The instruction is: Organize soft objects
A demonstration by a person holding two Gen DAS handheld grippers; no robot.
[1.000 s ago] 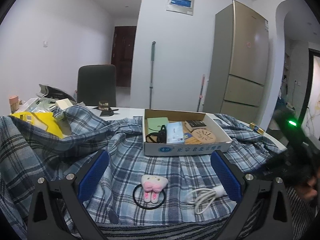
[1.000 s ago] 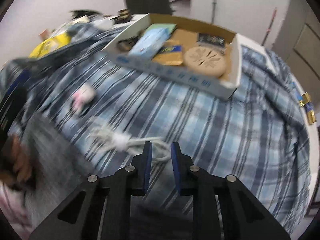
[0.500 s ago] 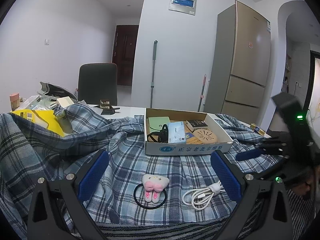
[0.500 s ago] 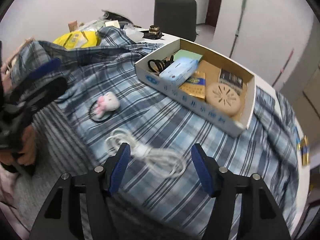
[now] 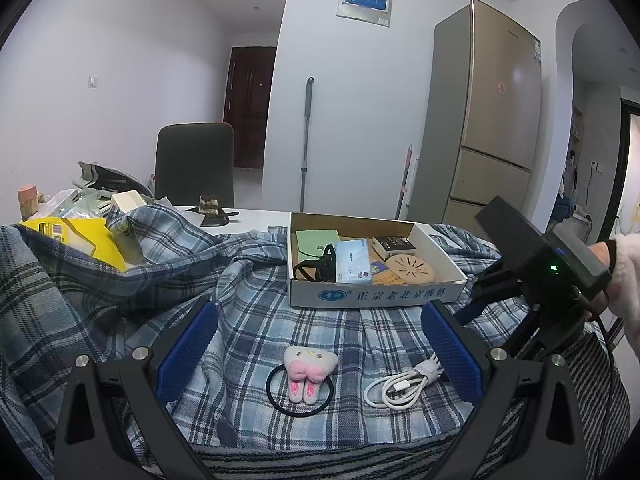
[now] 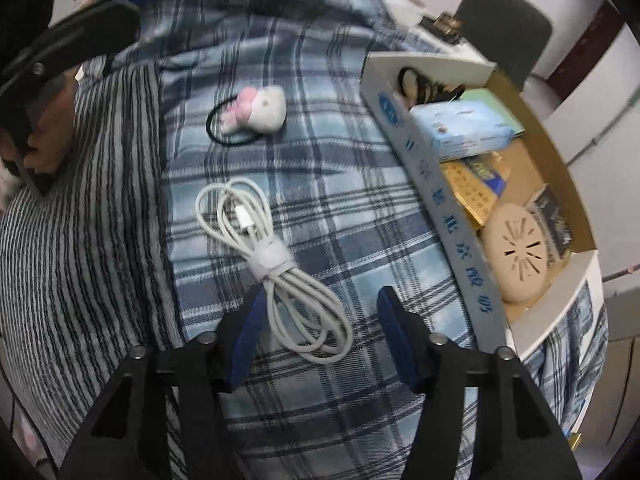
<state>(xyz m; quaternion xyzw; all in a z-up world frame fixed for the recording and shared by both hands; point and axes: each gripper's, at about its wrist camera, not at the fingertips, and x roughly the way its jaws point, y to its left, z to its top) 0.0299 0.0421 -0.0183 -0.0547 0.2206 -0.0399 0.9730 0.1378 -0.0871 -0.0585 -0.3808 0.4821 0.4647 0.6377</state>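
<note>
The coiled white charging cable (image 6: 267, 268) lies on the blue plaid cloth (image 6: 344, 184) over the desk, its lower loops between the right tongs (image 6: 320, 336), which are spread wide. Light and floppy, it looks best pinched at its wrap band. The left tongs (image 5: 318, 344) gape wide too, empty.

I see white walls (image 5: 140, 80) all round. A tall gold fridge (image 5: 488, 120) stands at two o'clock, a dark chair (image 5: 195, 160) at eleven, a brown door (image 5: 248, 104) behind it.
</note>
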